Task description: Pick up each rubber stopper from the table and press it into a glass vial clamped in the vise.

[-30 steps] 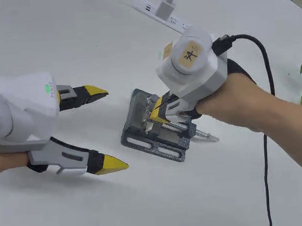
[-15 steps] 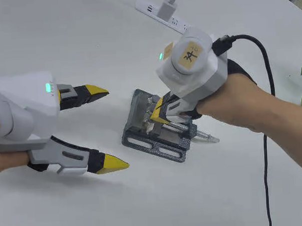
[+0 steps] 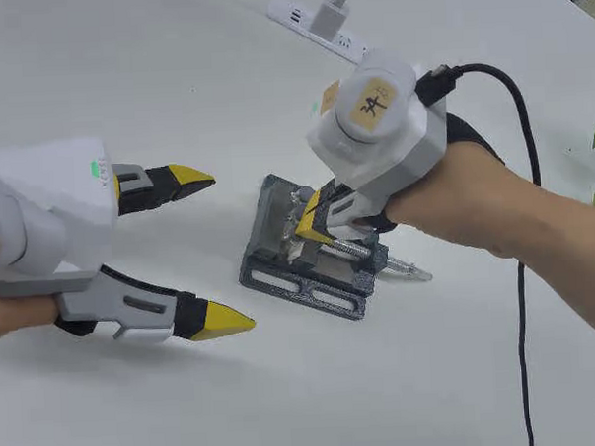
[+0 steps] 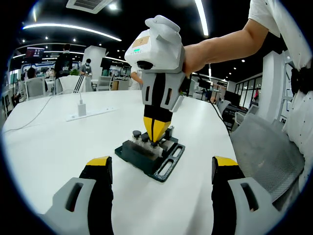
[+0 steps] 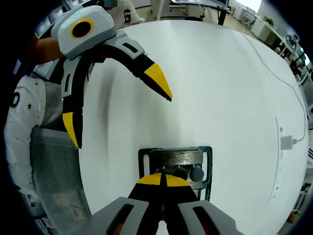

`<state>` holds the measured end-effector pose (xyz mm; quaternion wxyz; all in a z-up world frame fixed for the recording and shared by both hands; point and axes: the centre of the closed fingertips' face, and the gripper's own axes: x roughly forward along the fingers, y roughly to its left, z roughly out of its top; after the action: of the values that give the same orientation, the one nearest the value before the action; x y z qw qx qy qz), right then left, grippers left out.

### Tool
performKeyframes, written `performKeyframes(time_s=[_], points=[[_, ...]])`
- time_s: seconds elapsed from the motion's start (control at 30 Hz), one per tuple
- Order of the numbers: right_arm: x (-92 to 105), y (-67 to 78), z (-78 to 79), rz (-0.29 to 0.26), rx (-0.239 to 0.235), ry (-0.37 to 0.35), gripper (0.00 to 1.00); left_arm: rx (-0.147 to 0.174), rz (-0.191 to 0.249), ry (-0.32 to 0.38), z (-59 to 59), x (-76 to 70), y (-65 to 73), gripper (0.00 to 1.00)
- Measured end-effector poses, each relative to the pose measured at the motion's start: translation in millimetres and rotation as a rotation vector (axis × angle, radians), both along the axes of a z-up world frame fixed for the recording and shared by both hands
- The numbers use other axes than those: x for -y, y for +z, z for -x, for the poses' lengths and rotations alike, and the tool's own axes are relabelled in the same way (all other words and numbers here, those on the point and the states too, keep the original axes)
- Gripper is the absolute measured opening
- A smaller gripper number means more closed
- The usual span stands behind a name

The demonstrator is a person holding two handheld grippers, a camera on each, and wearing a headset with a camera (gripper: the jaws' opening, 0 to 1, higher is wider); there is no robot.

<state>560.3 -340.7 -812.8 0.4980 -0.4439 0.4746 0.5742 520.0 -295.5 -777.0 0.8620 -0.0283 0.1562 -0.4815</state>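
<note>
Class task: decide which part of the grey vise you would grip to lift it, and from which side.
Probably the long flanks of the vise body, from above and low down. Its narrow width suits open jaws; the screw juts from one end, and the stoppered vials stand on top under the right gripper.

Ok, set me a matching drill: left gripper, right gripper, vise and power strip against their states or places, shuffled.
1 left gripper
2 right gripper
3 vise
4 power strip

A charger plugged into it
B jaws shut, tips down at the vise
C jaws wide apart
D standing on the table

Pairs: 1-C, 2-B, 3-D, 4-A
</note>
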Motion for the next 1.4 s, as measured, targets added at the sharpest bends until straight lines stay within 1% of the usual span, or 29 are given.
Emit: performKeyframes(time_s=[0.6,1.23,1.4], points=[[0.2,-0.1,0.4,0.004,0.002,0.005,0.00,0.003,0.009,0.003,-2.8,1.2,1.4,0.82],[-1.2,-0.7,1.0,0.021,-0.002,0.007,0.00,0.005,0.012,0.007,-4.0,0.6,2.7,0.81],[-1.3,-0.9,1.0,0.031,-0.012,0.007,0.00,0.009,0.011,0.008,-4.6,0.7,4.3,0.81]])
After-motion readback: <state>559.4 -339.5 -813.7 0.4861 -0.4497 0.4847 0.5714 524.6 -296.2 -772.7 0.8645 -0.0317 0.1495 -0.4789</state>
